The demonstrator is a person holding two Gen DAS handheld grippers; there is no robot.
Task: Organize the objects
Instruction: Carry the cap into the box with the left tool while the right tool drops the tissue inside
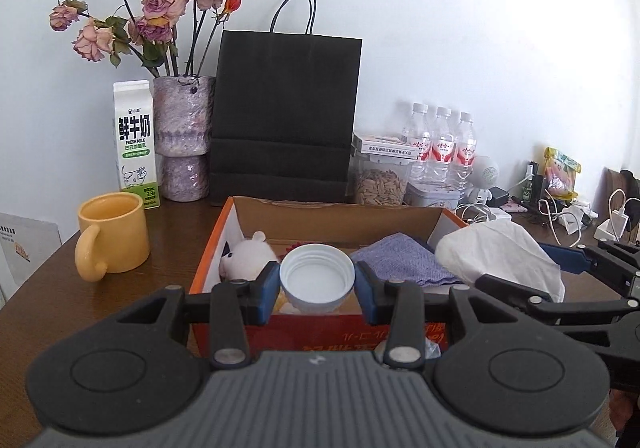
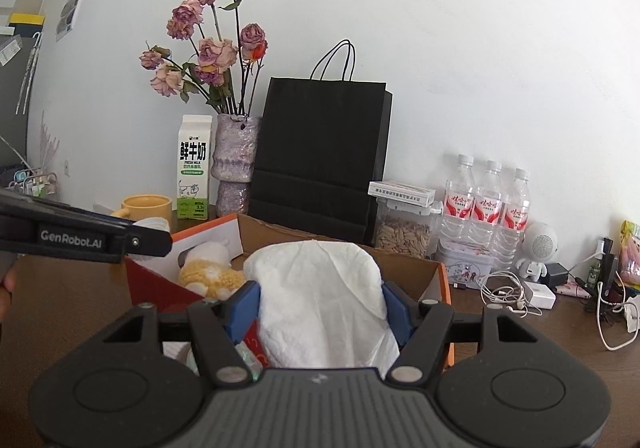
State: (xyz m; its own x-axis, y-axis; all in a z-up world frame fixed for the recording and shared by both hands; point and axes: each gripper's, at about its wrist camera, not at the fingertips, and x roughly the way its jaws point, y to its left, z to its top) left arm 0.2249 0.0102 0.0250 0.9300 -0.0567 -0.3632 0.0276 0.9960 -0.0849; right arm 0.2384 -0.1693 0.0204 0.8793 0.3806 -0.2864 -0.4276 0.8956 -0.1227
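Note:
My left gripper is shut on a white screw cap, held with its open side toward the camera, above the near edge of an orange cardboard box. My right gripper is shut on a white pack of tissues, also above the box; in the left wrist view the pack shows at the right. Inside the box lie a small white plush toy and a folded purple cloth. In the right wrist view the plush toy shows a yellow woolly body.
On the brown table stand a yellow mug, a milk carton, a vase of dried roses, a black paper bag, a jar of seeds, three water bottles and tangled cables and chargers at the right.

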